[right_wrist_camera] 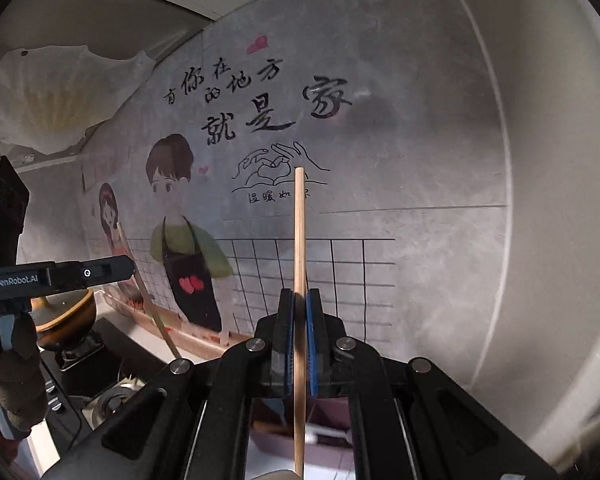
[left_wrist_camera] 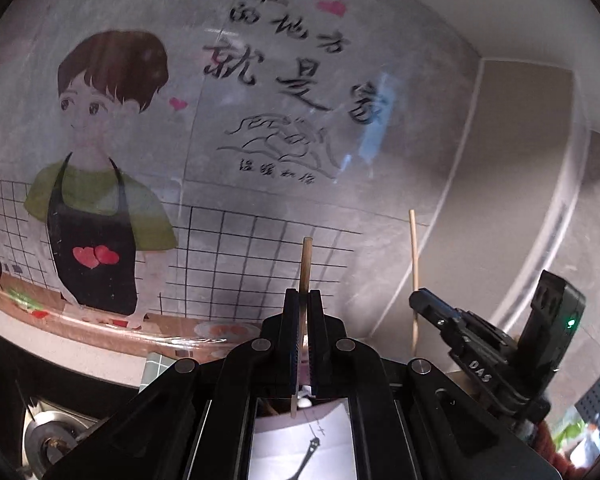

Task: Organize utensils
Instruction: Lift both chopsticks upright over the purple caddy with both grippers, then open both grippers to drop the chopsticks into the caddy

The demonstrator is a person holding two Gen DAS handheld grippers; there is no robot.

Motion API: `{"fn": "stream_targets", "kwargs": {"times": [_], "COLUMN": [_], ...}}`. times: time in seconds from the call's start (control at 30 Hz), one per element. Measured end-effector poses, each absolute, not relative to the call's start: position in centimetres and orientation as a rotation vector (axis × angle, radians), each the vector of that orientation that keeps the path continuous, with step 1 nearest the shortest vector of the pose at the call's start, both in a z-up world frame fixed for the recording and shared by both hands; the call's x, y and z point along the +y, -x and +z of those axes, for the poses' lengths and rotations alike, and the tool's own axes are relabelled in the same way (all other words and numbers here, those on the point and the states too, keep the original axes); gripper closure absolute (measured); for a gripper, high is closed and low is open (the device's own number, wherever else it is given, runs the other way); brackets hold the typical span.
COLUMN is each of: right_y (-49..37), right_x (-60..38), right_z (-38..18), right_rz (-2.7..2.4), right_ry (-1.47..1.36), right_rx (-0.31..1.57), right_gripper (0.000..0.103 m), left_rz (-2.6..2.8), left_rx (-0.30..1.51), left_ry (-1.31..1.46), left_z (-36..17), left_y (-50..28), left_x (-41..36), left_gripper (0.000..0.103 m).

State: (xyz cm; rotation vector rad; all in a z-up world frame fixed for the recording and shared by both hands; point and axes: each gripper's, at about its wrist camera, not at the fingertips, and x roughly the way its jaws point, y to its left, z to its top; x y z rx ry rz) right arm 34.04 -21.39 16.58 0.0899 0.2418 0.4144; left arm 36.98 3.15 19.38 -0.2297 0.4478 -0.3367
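Note:
My left gripper [left_wrist_camera: 303, 300] is shut on a wooden chopstick [left_wrist_camera: 305, 264] that stands upright between its fingers, high in front of the wall. My right gripper [right_wrist_camera: 299, 300] is shut on a second wooden chopstick [right_wrist_camera: 299, 232], also upright. In the left wrist view the right gripper [left_wrist_camera: 420, 300] shows at the right with its chopstick [left_wrist_camera: 414, 264]. In the right wrist view the left gripper [right_wrist_camera: 128, 268] shows at the left with its chopstick [right_wrist_camera: 140, 276] tilted. Below the right gripper a purple tray [right_wrist_camera: 332, 420] with small utensils is partly seen.
A grey wall with a cartoon mural [left_wrist_camera: 100, 184] fills both views. A stove [right_wrist_camera: 112, 352] with a brown pot lid [right_wrist_camera: 64, 308] sits at lower left, and a metal burner [left_wrist_camera: 48, 440] shows below. A white range-hood filter [right_wrist_camera: 60, 96] hangs at upper left.

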Motion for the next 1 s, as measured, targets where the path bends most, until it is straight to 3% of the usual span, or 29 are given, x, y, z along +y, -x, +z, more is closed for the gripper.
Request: {"fn": "stream_targets", "kwargs": {"times": [0.33, 0.8, 0.9, 0.97, 1.0], "right_y": [-42.4, -43.9, -43.7, -43.7, -43.3], "right_x": [-20.6, -21.8, -22.0, -21.7, -21.8], "right_z": [9.4, 3.8, 2.4, 1.8, 1.6], "right_rz": [0.402, 0.315, 0.372, 0.371, 0.363], "right_ry": [-0.102, -0.122, -0.144, -0.134, -0.123], "right_rx": [0.329, 0.381, 0.496, 0.558, 0.582], "right_gripper": [0.097, 0.096, 0.095, 0.094, 0.094], "left_rz": [-0.314, -0.346, -0.356, -0.353, -0.35], "left_rx": [0.52, 0.706, 0.77, 0.801, 0.807], "left_ry": [0.272, 0.256, 0.261, 0.269, 0.27], "left_z": [13.7, 5.9, 3.9, 3.0, 2.9], "left_y": [-42.7, -45.1, -45.8, -45.9, -45.7], "left_x": [3.0, 1.1, 1.0, 1.1, 1.1], "left_gripper": [0.099, 0.097, 0.086, 0.067, 0.066]}}
